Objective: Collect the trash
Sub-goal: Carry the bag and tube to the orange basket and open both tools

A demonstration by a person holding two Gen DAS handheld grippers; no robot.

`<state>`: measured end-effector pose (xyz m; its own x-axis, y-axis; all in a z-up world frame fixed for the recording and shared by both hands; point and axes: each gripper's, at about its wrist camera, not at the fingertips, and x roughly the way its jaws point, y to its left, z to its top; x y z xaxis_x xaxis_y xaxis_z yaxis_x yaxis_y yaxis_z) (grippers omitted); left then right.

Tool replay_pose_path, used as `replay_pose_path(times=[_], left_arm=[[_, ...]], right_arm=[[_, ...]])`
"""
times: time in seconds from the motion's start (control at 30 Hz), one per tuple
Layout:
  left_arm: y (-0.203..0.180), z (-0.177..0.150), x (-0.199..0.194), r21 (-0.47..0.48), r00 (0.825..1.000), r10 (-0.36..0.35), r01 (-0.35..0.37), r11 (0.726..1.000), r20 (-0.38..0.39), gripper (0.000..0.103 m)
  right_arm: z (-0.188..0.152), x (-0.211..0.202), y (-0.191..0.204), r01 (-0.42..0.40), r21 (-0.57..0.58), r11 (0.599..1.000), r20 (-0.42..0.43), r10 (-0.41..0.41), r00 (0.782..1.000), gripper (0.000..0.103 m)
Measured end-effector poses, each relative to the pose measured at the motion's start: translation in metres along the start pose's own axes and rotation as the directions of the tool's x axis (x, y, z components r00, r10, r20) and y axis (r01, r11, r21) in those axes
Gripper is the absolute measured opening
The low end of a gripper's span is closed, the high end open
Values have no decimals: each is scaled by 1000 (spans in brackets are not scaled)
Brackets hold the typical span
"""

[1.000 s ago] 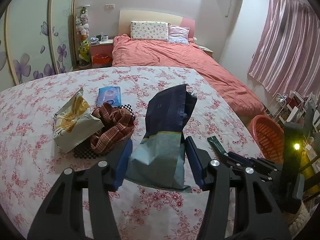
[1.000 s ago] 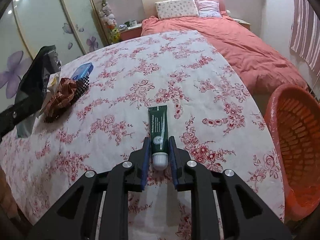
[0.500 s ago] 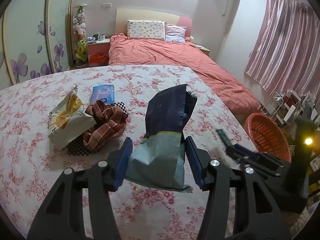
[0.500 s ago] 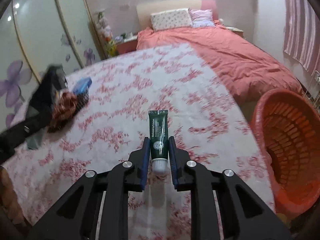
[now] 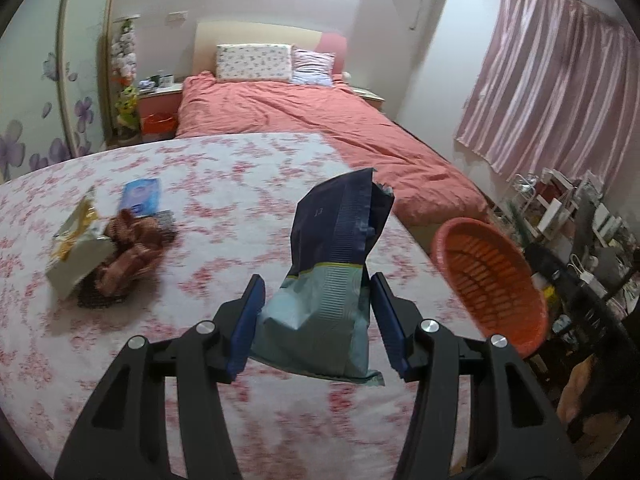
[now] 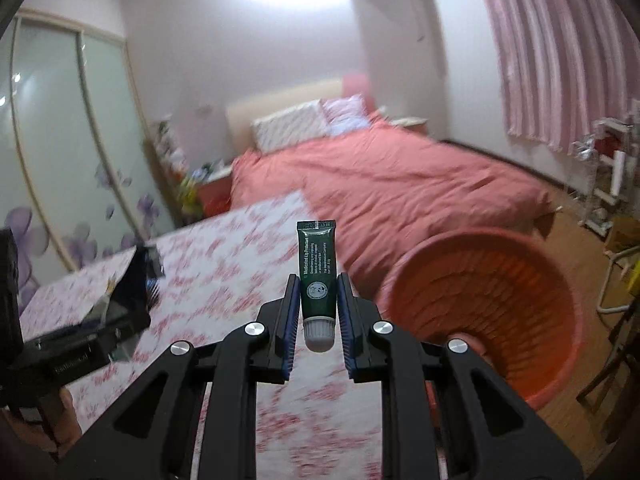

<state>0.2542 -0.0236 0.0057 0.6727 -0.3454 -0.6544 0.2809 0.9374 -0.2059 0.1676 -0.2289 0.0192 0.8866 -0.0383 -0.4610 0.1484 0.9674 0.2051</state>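
the right hand-held gripper [image 6: 318,312] is pinching a green tube [image 6: 317,276] near its cap, nozzle toward the camera, holding it in the air just left of the orange basket [image 6: 552,280]. the left hand-held gripper [image 5: 316,312] is clamping a dark blue and pale snack bag [image 5: 332,276] above the floral tabletop [image 5: 224,184], with the basket [image 5: 448,236] down to its right, off the tabletop's edge. the step in hand is probably carrying both pieces to the basket. doing it well means bringing each one over the middle of the opening, lowering it below the rim, then letting go. the bag is light and floppy, so it could snag on the rim. a yellow-white wrapper [image 5: 76,252] is lying on the tabletop beside a checked cloth [image 5: 128,252].
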Motion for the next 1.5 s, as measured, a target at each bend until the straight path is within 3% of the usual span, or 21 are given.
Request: replay_pose_path(times=[0.2,0.47,0.97,1.5], left_arm=[[-43,5,6,47,998,-70,70,996,1,53],[-102,9,25,110,987,-159,159,981,-16,53],[-180,7,77,197,968,-235,248,948,-86,53],[-213,3,114,238,963,-238,262,935,-127,55]], right_arm=[[9,-21,-31,108,34,994,125,-112,986,19],[8,-17,-67,163,90,983,140,-174,975,19],[4,-15,-103,165,166,972,145,-189,971,19],[6,0,-131,144,238,961,121,-177,977,19]])
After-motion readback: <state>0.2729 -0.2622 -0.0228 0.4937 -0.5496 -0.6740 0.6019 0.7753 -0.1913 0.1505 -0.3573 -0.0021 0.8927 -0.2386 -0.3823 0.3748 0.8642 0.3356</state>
